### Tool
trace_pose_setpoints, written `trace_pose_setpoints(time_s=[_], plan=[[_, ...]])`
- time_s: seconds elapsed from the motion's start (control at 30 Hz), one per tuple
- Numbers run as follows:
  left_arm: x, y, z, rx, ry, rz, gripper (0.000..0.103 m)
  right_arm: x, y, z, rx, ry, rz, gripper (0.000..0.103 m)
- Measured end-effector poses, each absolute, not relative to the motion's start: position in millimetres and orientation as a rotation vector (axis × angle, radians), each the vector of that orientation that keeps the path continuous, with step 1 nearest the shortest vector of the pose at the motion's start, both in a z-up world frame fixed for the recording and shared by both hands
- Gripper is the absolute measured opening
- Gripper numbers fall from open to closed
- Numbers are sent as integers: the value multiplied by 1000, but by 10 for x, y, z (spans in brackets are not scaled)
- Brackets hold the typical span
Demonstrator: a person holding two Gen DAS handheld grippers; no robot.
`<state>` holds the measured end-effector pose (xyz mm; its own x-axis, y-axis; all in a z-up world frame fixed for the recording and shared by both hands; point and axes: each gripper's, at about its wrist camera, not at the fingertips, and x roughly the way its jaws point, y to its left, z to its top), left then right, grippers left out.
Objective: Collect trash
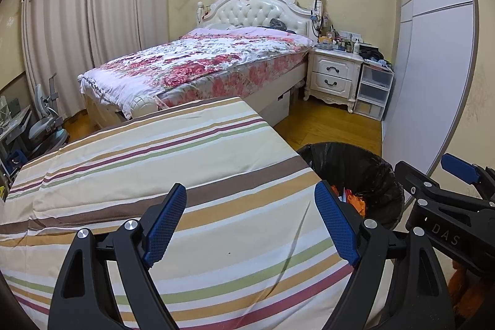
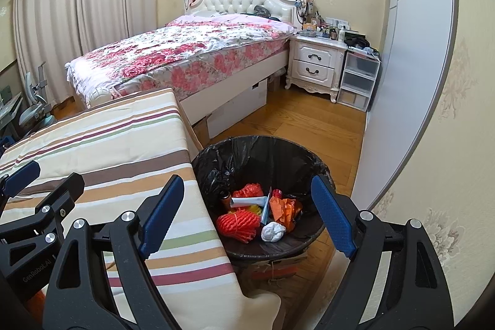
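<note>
**Bin filled, surface bare**

Although both grippers hang idle, the collecting looks nearly finished. Beside the striped cloth [image 2: 117, 144], the black-lined trash bin [image 2: 309, 158] already holds orange netting [image 2: 238, 223], a white wad [image 2: 272, 232], crumpled orange wrapping [image 2: 286, 207] and a paper roll [image 2: 249, 200]. Left gripper [image 1: 250, 225] and right gripper [image 2: 247, 217] both stand with fingers wide apart, holding nothing. No litter shows on the cloth beside the bin, though its near edge is hidden
</note>
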<state>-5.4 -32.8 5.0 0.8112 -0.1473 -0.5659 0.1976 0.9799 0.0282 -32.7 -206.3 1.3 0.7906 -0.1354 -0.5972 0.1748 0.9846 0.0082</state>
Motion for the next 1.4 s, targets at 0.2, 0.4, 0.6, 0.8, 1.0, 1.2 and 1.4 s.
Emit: trace_pose_setpoints(time_s=[0.2,0.4,0.6,0.8,1.0,1.2,1.4], plan=[[-53,-323,51,87,597,-185,82,-324,-2061,10,64,638,-168,82],[-52,-321,52,87,597,-185,82,-326,-2056,12,64,639,-167,82],[-53,-312,55,86,598,-184,82,-331,-2021,22,63,637,-167,82],[-64,-284,45,80,600,-180,82,-333,-1965,23,60,640,-163,82],[-76,-233,34,73,601,-175,82,-332,-1962,23,60,640,-163,82],[-84,-221,35,73,599,-176,82,-335,-1952,27,60,641,-163,82],[-105,-246,26,93,595,-180,82,-330,-1954,25,60,641,-163,82]])
